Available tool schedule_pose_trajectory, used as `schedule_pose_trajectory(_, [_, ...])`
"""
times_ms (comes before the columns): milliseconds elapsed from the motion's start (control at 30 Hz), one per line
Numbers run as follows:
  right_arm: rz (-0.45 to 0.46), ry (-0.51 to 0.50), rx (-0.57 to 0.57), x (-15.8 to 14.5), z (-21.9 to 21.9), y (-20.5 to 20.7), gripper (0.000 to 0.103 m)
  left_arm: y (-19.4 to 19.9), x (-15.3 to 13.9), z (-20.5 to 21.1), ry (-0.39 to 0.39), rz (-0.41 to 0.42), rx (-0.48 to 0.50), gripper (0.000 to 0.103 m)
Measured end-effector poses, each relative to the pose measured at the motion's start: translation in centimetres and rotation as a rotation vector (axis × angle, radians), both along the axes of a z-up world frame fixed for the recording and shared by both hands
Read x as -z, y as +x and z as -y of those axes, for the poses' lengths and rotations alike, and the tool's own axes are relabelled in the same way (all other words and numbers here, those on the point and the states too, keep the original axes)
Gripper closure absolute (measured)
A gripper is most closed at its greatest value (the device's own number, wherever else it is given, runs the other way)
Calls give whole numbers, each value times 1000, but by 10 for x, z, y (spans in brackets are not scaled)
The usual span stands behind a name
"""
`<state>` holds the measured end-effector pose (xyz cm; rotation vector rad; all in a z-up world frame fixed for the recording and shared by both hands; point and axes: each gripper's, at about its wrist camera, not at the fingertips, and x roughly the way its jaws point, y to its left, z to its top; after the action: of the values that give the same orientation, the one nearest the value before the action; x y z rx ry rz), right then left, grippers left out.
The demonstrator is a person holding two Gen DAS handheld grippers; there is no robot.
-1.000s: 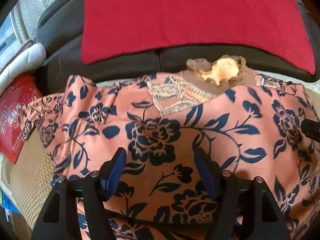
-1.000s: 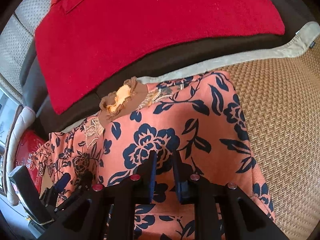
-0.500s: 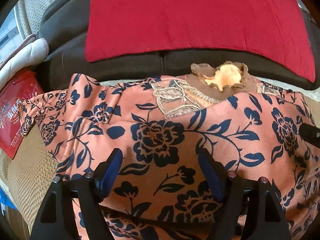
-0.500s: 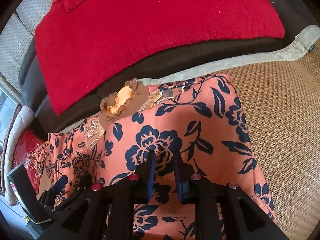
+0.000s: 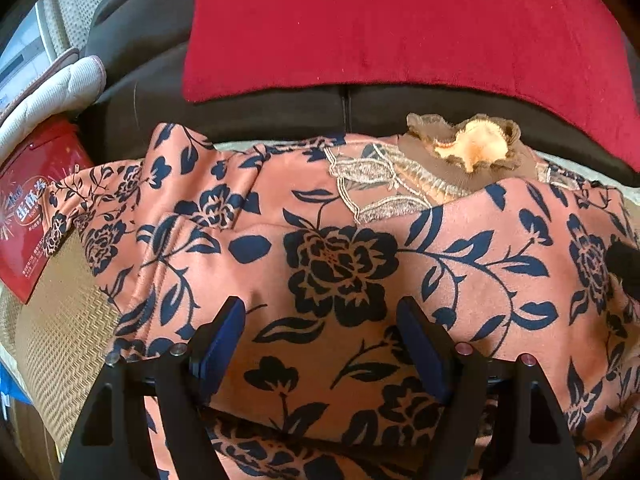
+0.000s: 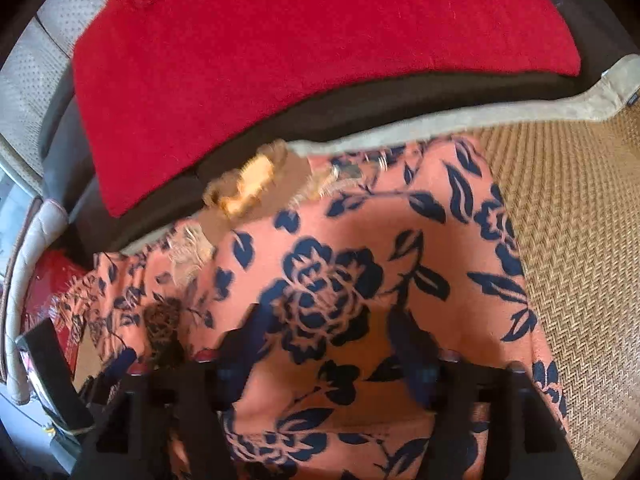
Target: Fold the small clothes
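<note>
Item: floral garment [image 5: 340, 264], soft, light, limp, on the woven mat [image 6: 580, 220] below the red cushion [image 5: 400, 20]; we judge hems best pinched; left tool [image 5: 320, 344] released, right tool [image 6: 328, 348] opening, both over cloth.

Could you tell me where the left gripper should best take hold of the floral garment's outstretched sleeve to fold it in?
Probably the sleeve near its cuff end, by the red box. It lies flat on the woven mat, so come from above with fingers straddling its edge, then carry it across the floral garment.
</note>
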<state>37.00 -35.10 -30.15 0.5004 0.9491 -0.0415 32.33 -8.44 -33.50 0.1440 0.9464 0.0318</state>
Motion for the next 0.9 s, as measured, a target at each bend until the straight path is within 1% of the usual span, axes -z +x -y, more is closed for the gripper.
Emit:
schedule_pose_trajectory(67, [45,-47,-4,-10,-7,-2,34,-2,-6,-6,-11,19,-2,24])
schedule_pose_trajectory(167, [68,-55,-10,-14,-15,-2,34,-3,-9,-14,-14,30,-15,24])
schedule_pose_trajectory(333, [20,-81,-16,-5,-30,7,34,1,-4,-28,-19,-2,-39,24])
schedule_pose_trajectory(433, [-28,-92,-24,6,-34,13,34,2,-3,-35,-19,-19,-40,24])
schedule_pose_trajectory(467, [-35,-115,-24,8,-38,14,34,2,-3,-37,-20,-24,-39,24])
schedule_pose_trajectory(533, [-33,-155,-28,8,-43,15,34,2,-6,-42,-35,-25,-41,24])
schedule_pose_trajectory(633, [3,-141,-15,4,-46,13,34,1,-16,-58,-71,-1,-62,24])
schedule_pose_trajectory(733, [63,-162,2,-5,-47,9,34,1,-30,-81,-126,38,-108,24])
schedule_pose_trajectory(800, [88,-179,6,-8,-50,7,34,2,-39,-105,-165,71,-163,24])
schedule_pose_trajectory(900, [106,-159,3,-9,-54,6,34,4,-47,-148,-226,102,-282,24])
